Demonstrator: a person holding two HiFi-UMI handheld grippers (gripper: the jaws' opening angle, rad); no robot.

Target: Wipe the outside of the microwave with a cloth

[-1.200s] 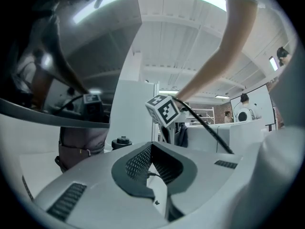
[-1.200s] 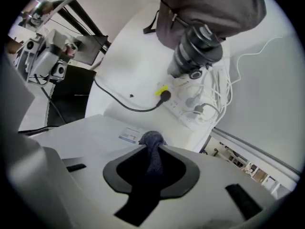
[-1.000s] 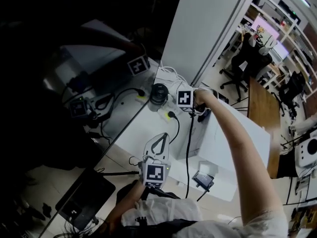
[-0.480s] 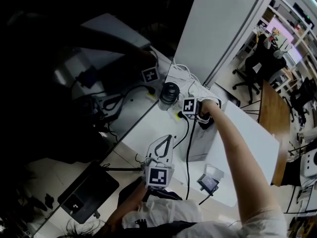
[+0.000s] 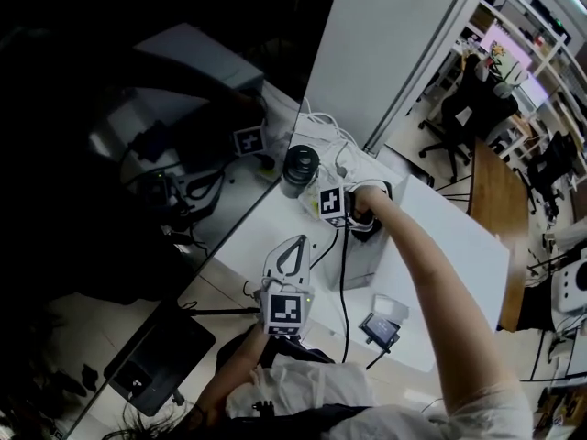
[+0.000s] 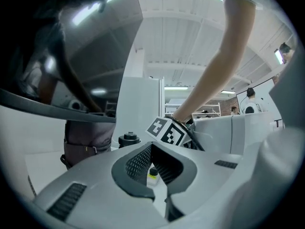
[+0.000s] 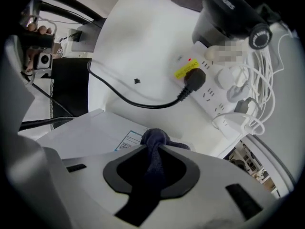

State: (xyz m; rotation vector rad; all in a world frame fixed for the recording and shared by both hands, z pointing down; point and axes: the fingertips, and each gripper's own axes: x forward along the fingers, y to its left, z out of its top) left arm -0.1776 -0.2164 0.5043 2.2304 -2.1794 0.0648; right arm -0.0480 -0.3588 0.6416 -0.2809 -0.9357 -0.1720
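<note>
The white microwave (image 5: 459,246) stands on the white table with its top facing up. My right gripper (image 5: 359,220) is at the microwave's far left corner and points steeply down. It is shut on a bunched dark blue cloth (image 7: 155,138). The cloth's end rests on the microwave's top (image 7: 86,132), near a small printed label. My left gripper (image 5: 295,250) hovers level over the table's near edge, left of the microwave. Its jaws (image 6: 151,147) are shut with nothing between them.
A black cylindrical container (image 5: 298,168) stands on the table just beyond the right gripper. Beside it lies a white power strip (image 7: 224,85) with several plugs and white cords. A black cable (image 5: 344,282) runs down the microwave's side. A tall white panel (image 5: 385,44) rises behind.
The right gripper with the cloth has sunk and slid nearer to me, away from the black container. The left gripper has stayed where it was.
</note>
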